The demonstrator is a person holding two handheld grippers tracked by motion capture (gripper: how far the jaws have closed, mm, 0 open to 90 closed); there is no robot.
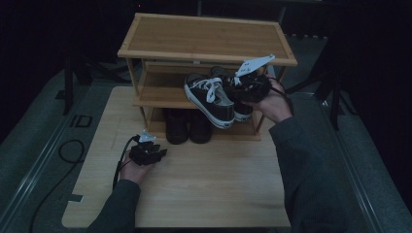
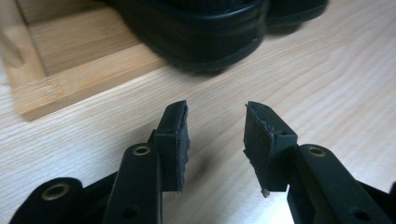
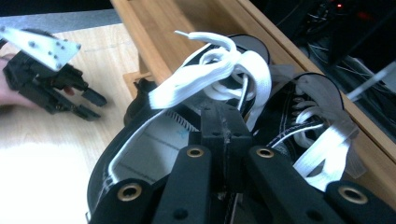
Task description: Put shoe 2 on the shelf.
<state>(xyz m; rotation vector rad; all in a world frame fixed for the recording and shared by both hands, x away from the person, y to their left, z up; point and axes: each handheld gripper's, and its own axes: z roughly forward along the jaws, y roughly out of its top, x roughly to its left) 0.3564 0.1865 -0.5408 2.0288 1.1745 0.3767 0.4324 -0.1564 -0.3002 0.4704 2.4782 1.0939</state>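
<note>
Slippage is looming as the right gripper [image 3: 223, 135], clenched on both sneakers [image 1: 214, 97] at the rack's [image 1: 204, 36] middle shelf, is pinching only thin collars, while the left gripper [image 2: 215, 140] is idling released over the worktop [image 1: 218, 184].

High view: you look forward and down over the table [image 1: 204, 189].
Left gripper view: close, low, facing the rack [image 2: 70, 84].
Right gripper view: close on sneakers [image 3: 154, 154]; shares rack.
</note>
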